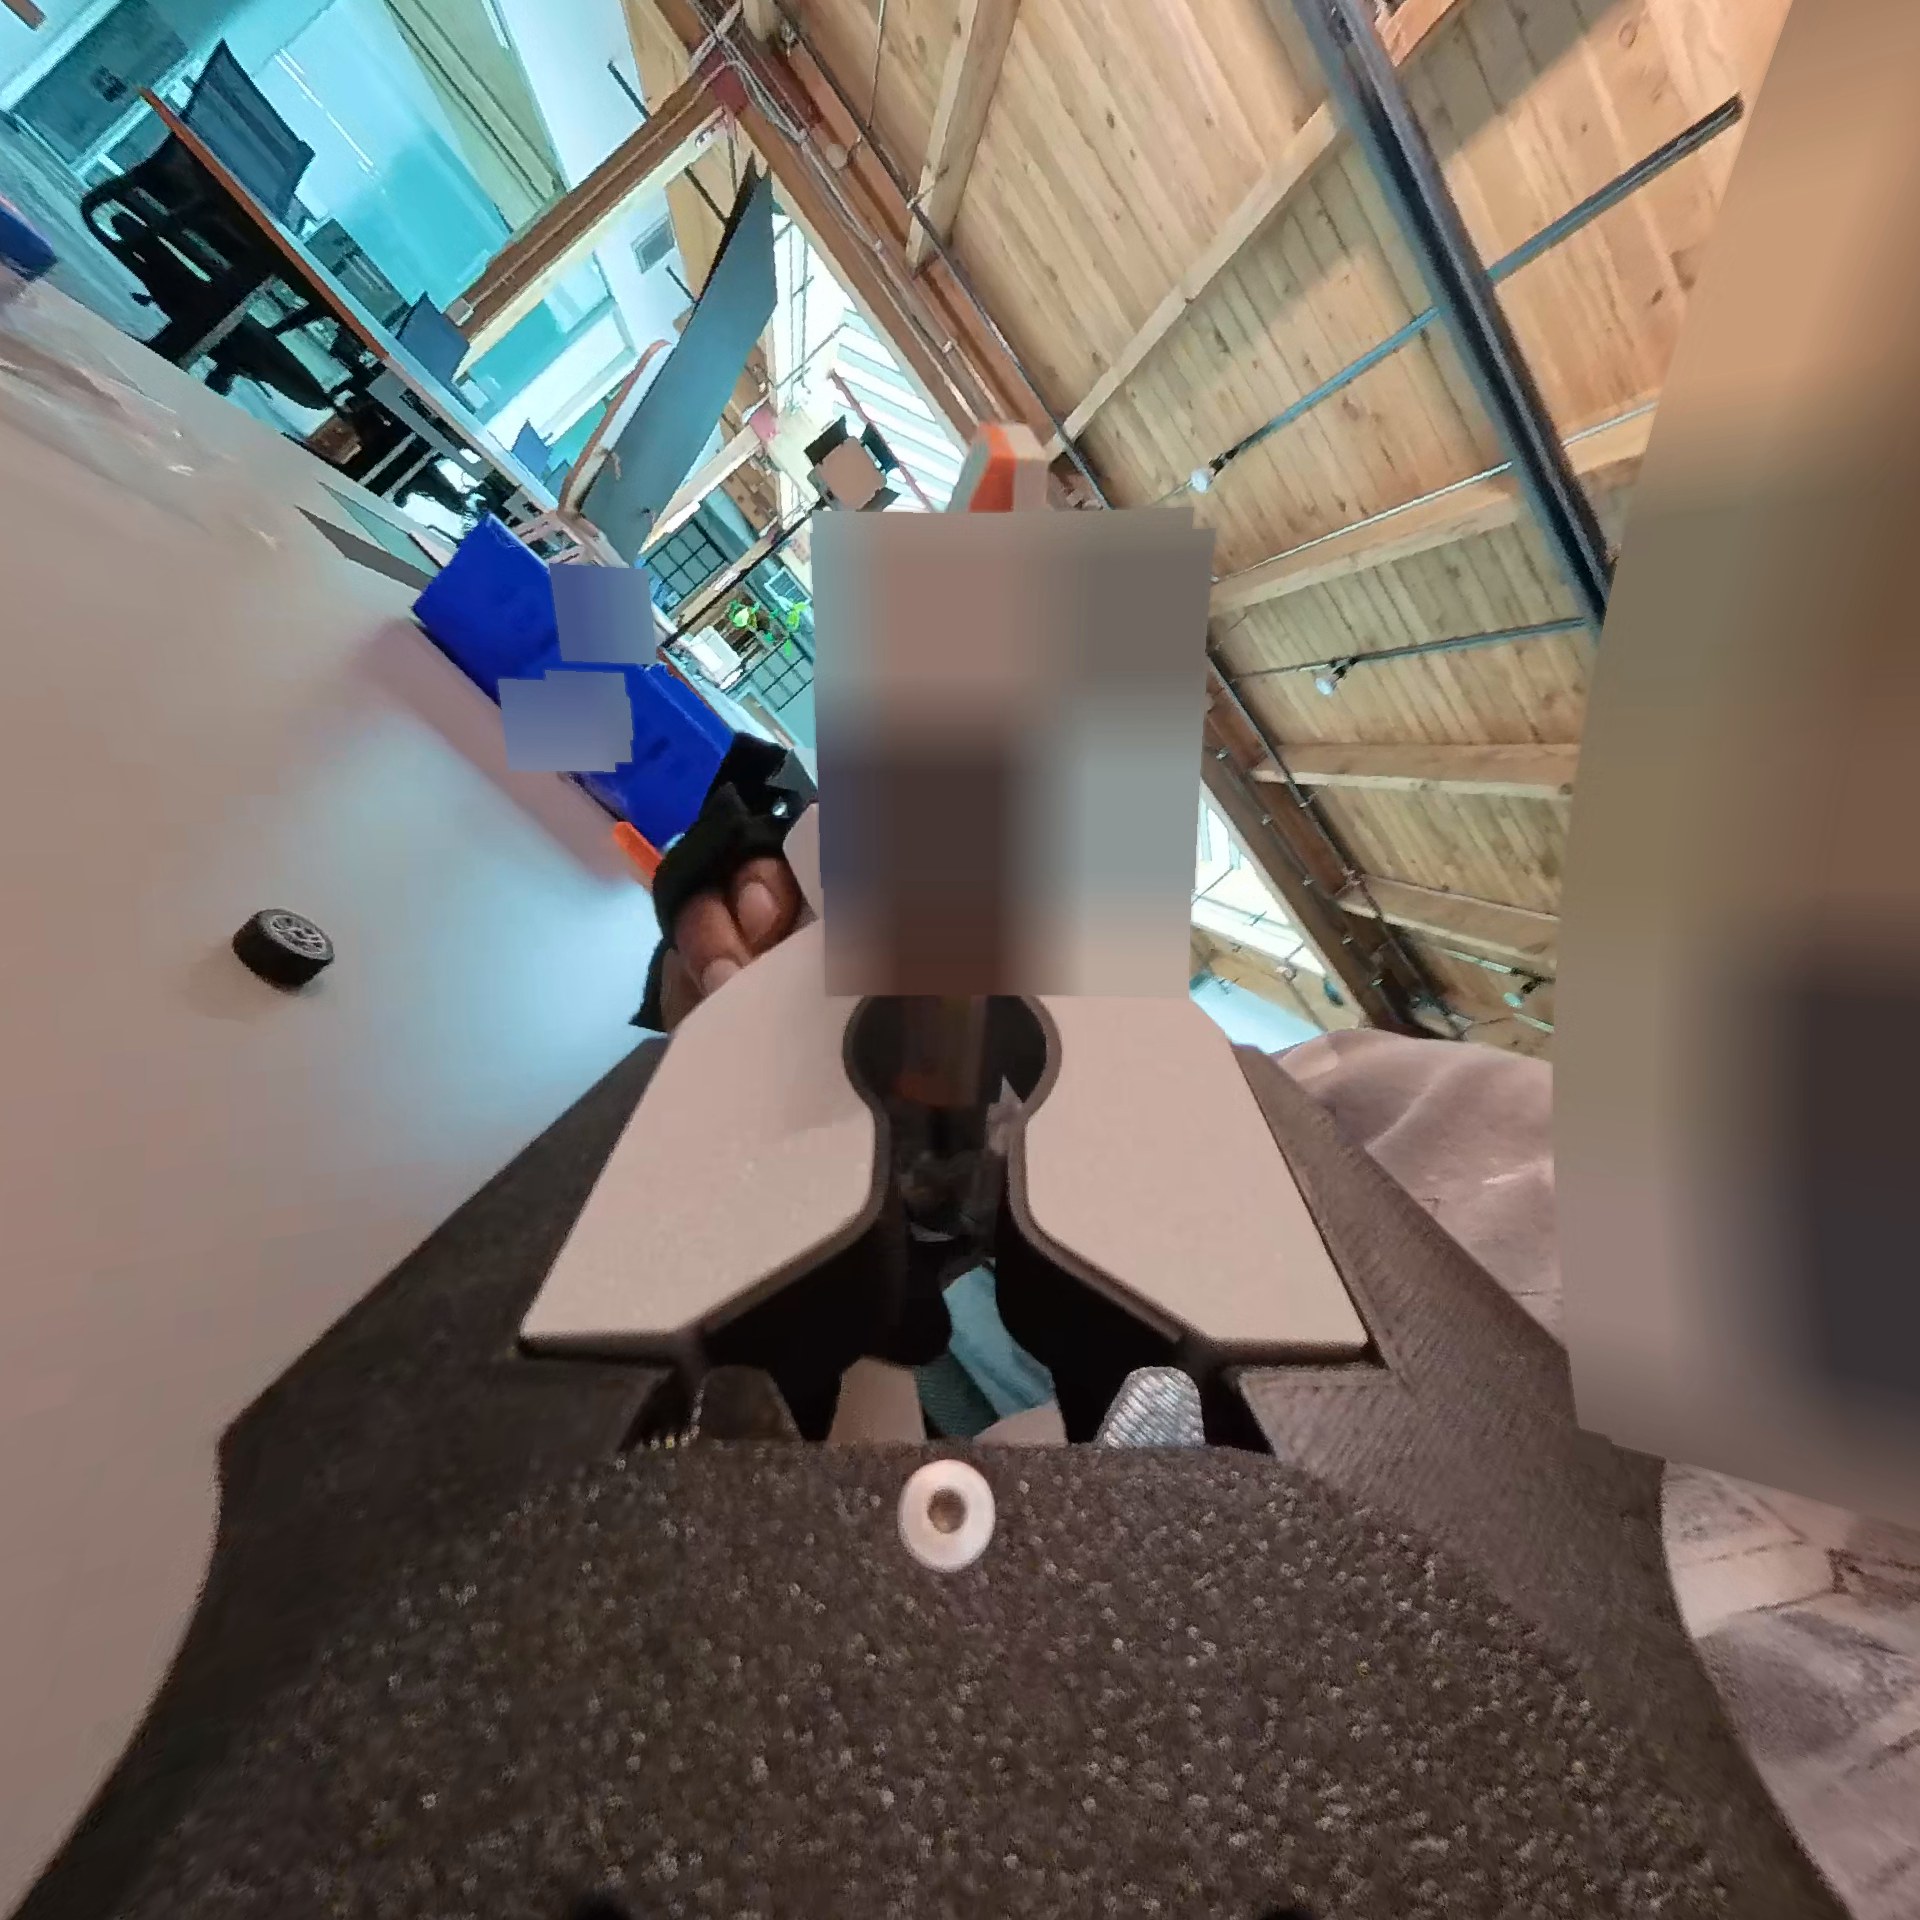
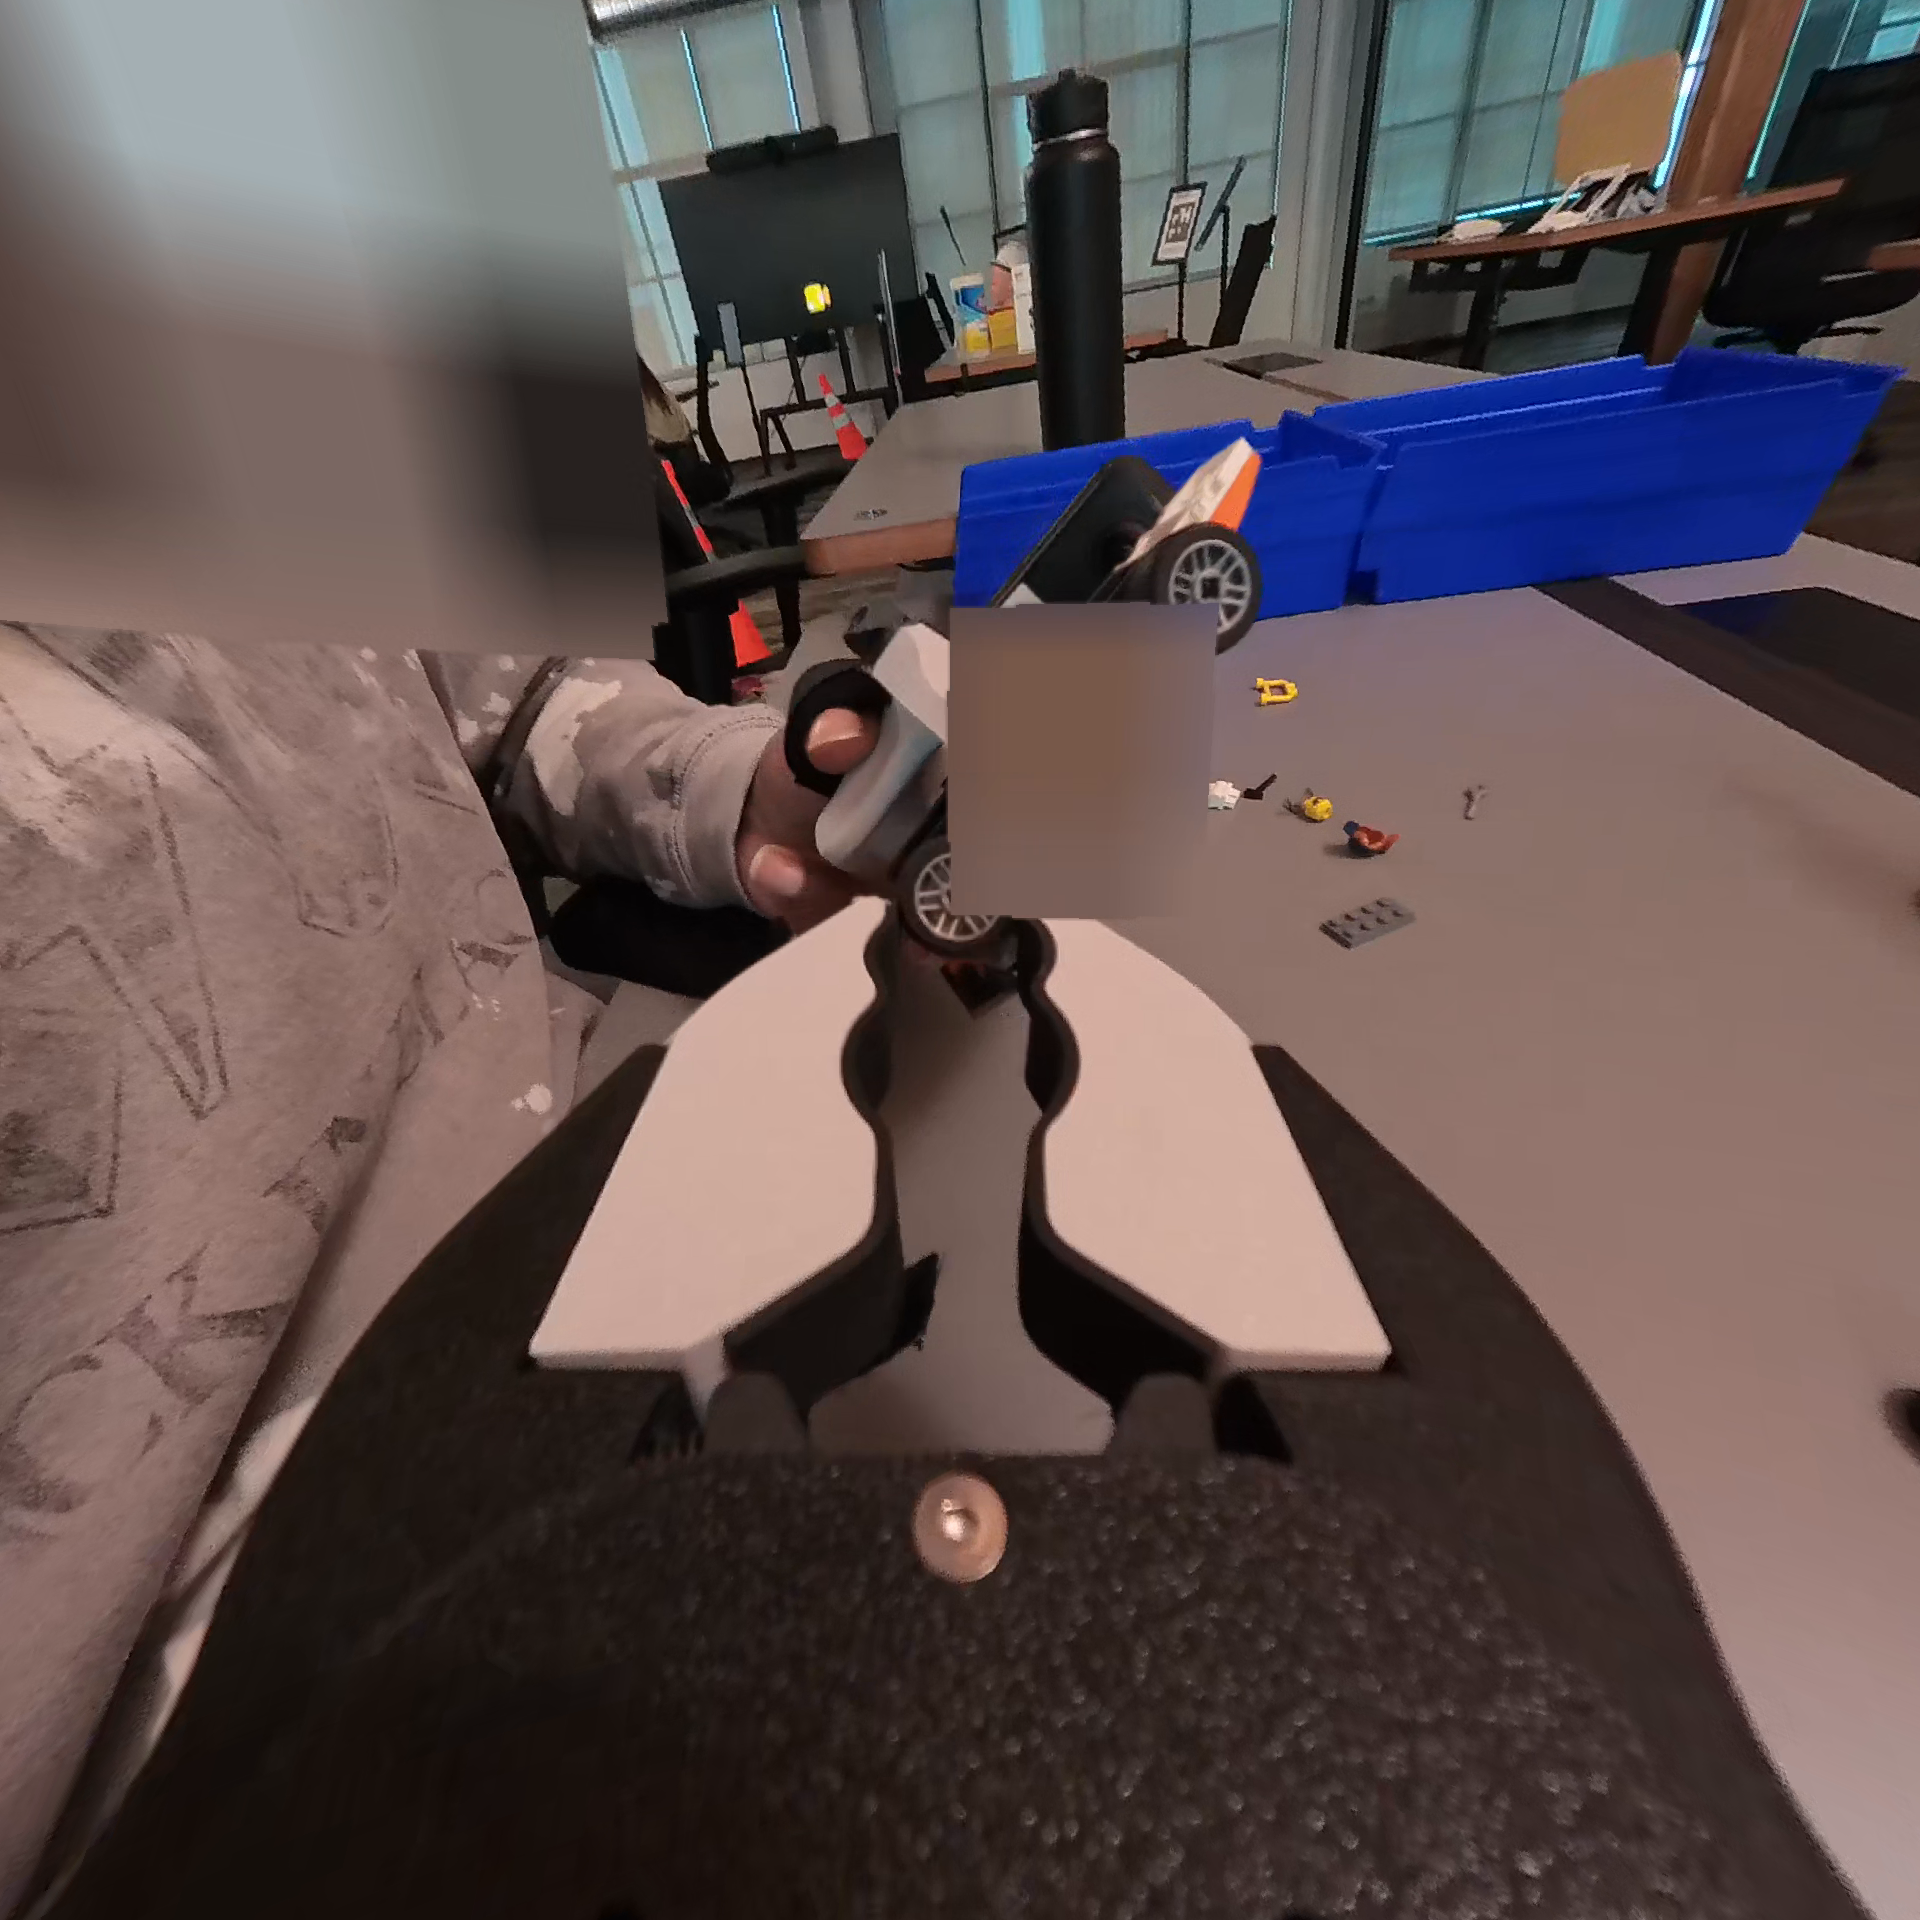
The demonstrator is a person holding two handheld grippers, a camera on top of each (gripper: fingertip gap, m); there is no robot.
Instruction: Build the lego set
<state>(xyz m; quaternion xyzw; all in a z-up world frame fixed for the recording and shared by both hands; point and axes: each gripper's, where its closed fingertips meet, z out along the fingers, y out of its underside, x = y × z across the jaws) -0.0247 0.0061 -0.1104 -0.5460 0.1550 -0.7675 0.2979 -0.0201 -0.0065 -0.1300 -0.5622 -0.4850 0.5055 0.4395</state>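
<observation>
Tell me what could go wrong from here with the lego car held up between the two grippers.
The lego car is off the table, tilted, held only at its lower end, so a slip could drop it and knock parts loose.

The right gripper is close to a fitted wheel; squeezing there might pop it off.

A loose wheel lies on its side apart from the other small pieces; a bump could send it rolling.
</observation>
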